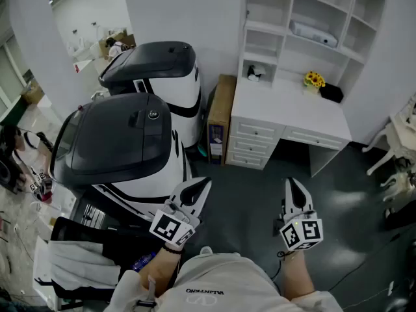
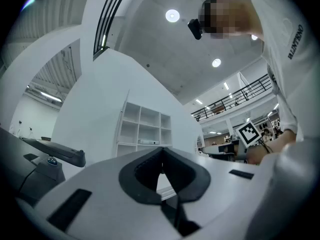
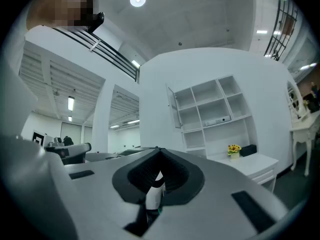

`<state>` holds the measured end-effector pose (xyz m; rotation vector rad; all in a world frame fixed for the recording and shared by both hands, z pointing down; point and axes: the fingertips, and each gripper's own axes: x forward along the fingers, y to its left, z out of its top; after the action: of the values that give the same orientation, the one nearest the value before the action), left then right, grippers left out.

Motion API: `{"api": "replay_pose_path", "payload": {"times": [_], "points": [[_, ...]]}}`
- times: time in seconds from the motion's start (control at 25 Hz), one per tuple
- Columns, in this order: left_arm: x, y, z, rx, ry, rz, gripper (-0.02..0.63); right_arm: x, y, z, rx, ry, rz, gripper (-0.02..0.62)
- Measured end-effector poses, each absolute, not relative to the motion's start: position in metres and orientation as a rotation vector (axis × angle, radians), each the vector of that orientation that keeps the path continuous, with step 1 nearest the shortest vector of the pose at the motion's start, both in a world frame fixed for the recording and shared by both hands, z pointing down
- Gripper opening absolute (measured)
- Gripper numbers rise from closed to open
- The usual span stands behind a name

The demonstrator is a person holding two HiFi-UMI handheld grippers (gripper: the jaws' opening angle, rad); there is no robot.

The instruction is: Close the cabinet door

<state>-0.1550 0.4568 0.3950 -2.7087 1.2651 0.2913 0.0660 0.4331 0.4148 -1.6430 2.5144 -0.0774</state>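
The white shelf cabinet (image 1: 305, 25) stands on a white desk (image 1: 286, 109) against the far wall. In the right gripper view a narrow white door (image 3: 173, 105) hangs open at the cabinet's (image 3: 212, 109) upper left corner. Both grippers are held low in front of the person, far short of the desk. My left gripper (image 1: 206, 181) is shut and holds nothing, and its jaws (image 2: 161, 152) point up toward the shelves (image 2: 142, 126). My right gripper (image 1: 290, 182) is level, with its jaws (image 3: 158, 152) together and nothing between them.
Two large white and black machines (image 1: 123, 142) (image 1: 159, 64) fill the left side, close to my left gripper. A cardboard box (image 1: 221, 106) leans beside the desk drawers (image 1: 253, 142). Yellow flowers (image 1: 314, 78) and a black box (image 1: 331, 93) sit on the desk. A white chair (image 1: 393, 145) is at the right.
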Motion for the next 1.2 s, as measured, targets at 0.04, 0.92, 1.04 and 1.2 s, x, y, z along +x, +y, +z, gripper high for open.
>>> {"api": "replay_pose_path", "payload": {"times": [0.04, 0.92, 1.04, 1.2], "points": [[-0.156, 0.456, 0.395, -2.707, 1.262, 0.29, 0.005, 0.065, 0.432, 0.415, -1.646, 2.516, -0.074, 0.009], [-0.202, 0.457, 0.429, -2.799, 1.235, 0.317, 0.005, 0.007, 0.388, 0.427, -1.702, 2.445, -0.114, 0.011], [-0.204, 0.453, 0.431, -2.809, 1.228, 0.316, 0.005, -0.008, 0.382, 0.431, -1.679, 2.478, -0.129, 0.011], [-0.201, 0.441, 0.43, -2.814, 1.22, 0.323, 0.005, -0.015, 0.37, 0.435, -1.667, 2.491, -0.147, 0.011]]}}
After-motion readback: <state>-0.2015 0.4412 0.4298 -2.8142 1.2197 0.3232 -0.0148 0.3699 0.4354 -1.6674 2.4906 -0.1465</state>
